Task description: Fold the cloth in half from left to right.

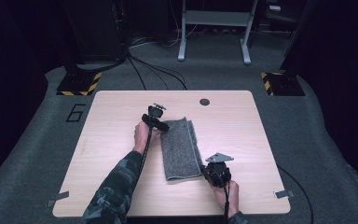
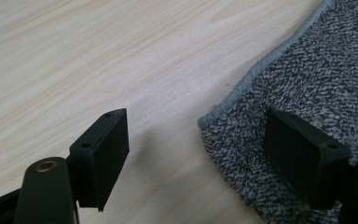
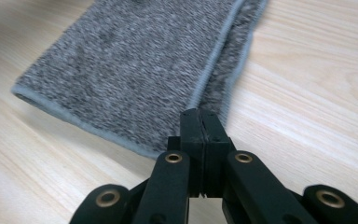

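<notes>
High view: we see a light wood desk (image 1: 242,140) with a grey towel (image 1: 179,149) folded into a long strip, lying near the middle and running from far to near. The left gripper (image 1: 160,126) sits at the towel's far left corner, held by the left hand (image 1: 142,134), camouflage sleeve (image 1: 116,186) coming in from the bottom. The right gripper (image 1: 212,171) is at the towel's near right corner, grey three-cornered plate on top, right hand (image 1: 228,193) behind it. A dark round hole (image 1: 204,101) sits in the desk near the far edge. Floor is grey carpet; a "6" marking (image 1: 76,113) lies left of the desk.

Left gripper view: we see the left gripper (image 2: 205,154) wide open, nothing held. One jaw hangs over bare desk (image 2: 98,60), the other sits over the towel (image 2: 317,88). The towel's piped corner lies between the two jaws, touching neither as far as we can tell.

Right gripper view: we see the right gripper (image 3: 201,126) closed tight, jaws pressed flat together. Its tip sits right at the towel (image 3: 135,70) near edge, where the folded layers meet. We cannot tell whether any cloth is pinched between the jaws. Desk (image 3: 317,93) shows on both sides of the towel.
</notes>
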The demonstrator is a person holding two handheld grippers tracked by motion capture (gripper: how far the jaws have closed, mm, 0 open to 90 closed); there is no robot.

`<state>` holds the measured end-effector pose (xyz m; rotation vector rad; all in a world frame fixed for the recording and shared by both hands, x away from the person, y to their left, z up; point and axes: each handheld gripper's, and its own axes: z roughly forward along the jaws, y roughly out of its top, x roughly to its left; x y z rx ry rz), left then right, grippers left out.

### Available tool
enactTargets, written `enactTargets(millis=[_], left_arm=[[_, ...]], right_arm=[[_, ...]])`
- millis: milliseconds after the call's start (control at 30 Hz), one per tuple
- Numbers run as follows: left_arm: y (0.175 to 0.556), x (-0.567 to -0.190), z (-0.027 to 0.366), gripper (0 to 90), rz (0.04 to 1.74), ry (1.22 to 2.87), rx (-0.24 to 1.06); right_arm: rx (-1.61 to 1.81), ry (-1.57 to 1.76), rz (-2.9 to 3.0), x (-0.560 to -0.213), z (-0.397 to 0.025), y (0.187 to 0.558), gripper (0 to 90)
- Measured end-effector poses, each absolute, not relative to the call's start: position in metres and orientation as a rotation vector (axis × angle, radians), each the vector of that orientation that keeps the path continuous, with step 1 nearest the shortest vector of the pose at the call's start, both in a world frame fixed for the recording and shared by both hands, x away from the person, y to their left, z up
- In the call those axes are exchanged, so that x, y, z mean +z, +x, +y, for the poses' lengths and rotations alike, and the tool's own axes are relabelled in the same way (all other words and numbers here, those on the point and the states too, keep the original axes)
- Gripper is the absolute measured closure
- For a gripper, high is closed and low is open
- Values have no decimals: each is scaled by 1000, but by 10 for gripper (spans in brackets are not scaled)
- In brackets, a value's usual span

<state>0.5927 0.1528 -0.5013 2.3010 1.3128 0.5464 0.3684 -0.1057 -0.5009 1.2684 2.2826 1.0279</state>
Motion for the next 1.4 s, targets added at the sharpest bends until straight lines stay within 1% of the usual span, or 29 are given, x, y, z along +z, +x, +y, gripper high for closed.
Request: enactTargets(millis=[67,100,133,167,200,267,333,400,467,500,633,767,833,967,1100,1167,1233,1267,1300,1333,1367,1400], left_arm=[[592,-501,154,208,1313,2292,545],[591,-500,156,199,1320,2279,541],[591,-500,156,184,1320,2279,541],[588,-496,159,182,1318,2241,530],[588,-496,159,173,1318,2241,530],[579,-484,164,166,1303,2201,534],[576,-481,166,164,1304,2201,527],[564,-477,169,168,1294,2210,506],[560,-478,170,173,1289,2217,504],[554,-484,168,176,1279,2250,491],[550,-500,162,180,1277,2295,486],[552,-505,158,172,1282,2270,482],[553,-506,157,168,1265,2281,490],[554,-505,156,160,1256,2277,497],[545,-500,162,154,1251,2240,504],[539,-496,165,148,1248,2222,479],[532,-490,168,139,1241,2205,482],[532,-490,168,131,1241,2205,482],[529,-488,170,127,1235,2186,466],[525,-487,171,127,1229,2184,459],[517,-486,171,119,1209,2194,458],[517,-486,171,116,1209,2194,458]], right_arm=[[1007,1295,2292,-506,-109,371,898],[1021,1299,2298,-508,-110,372,862],[1021,1299,2298,-508,-110,372,862],[1045,1311,2296,-507,-111,374,768],[1045,1311,2296,-507,-111,374,768],[1093,1315,2284,-503,-111,379,703],[1091,1312,2288,-501,-110,381,691],[1079,1304,2323,-501,-103,389,675],[1068,1309,2336,-502,-100,391,681],[1041,1300,2355,-506,-96,395,717],[1000,1331,2353,-513,-90,395,796],[996,1352,2328,-514,-90,391,866],[1004,1340,2324,-515,-92,389,877],[1003,1332,2337,-515,-91,385,870],[1035,1318,2323,-511,-94,384,753],[1056,1316,2303,-506,-96,387,698],[1068,1318,2300,-502,-98,394,649],[1068,1318,2300,-502,-98,394,649],[1064,1327,2284,-499,-98,404,577],[1064,1327,2284,-499,-98,404,577],[1053,1316,2296,-496,-96,413,494],[1053,1316,2296,-496,-96,413,494]])
